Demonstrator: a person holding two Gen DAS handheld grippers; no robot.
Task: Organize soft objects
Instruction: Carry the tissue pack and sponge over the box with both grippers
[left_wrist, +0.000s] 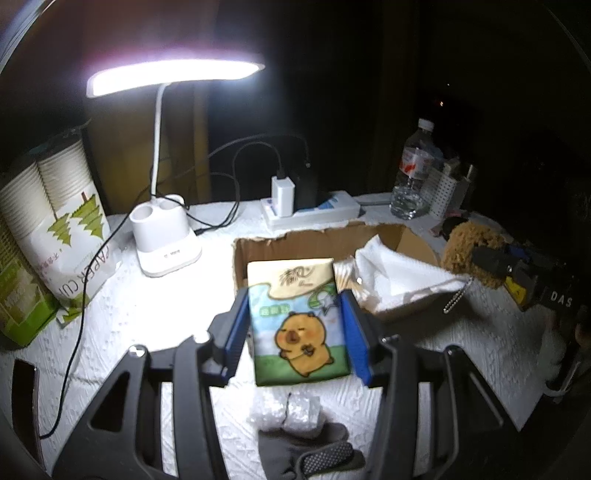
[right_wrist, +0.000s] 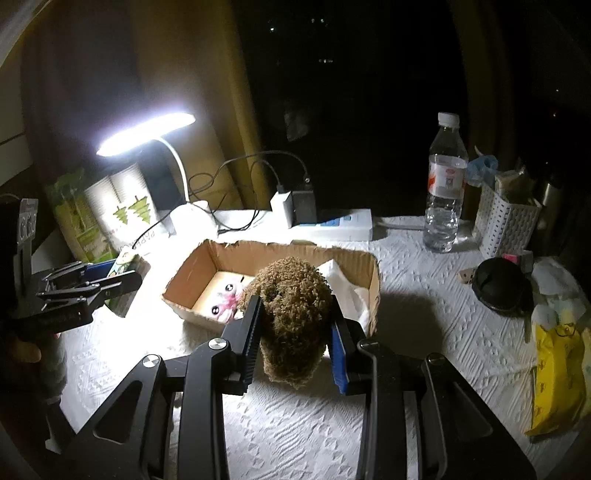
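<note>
On the white tablecloth (right_wrist: 424, 314), under the desk lamp (left_wrist: 173, 77), an open cardboard box (right_wrist: 207, 266) waits with a white cloth (left_wrist: 391, 273) already heaped in one end and a small pink toy (right_wrist: 225, 299) on its floor. The left gripper (left_wrist: 297, 332) is clamped on a soft tissue pack (left_wrist: 295, 317) printed with a cartoon capybara, its blue pads pressing both long edges, and the pack hangs in the air in front of the box's near wall. The right gripper (right_wrist: 295, 332) squeezes a curly brown plush toy (right_wrist: 291, 317) between its pads, held near the box's front rim.

Both things look light. The tissue pack should be squashy with a slick plastic wrap, so I'd judge a grip across the middle of its long sides, as it is held here, the safest; near a corner it may swivel or slide out. The plush gives a lot under pressure and its fuzzy pile offers good friction, so taking it round the thick body seems sound. A bead chain (left_wrist: 456, 295) dangles from it and could snag on the torn cardboard edge. Nothing here seems breakable.
</note>
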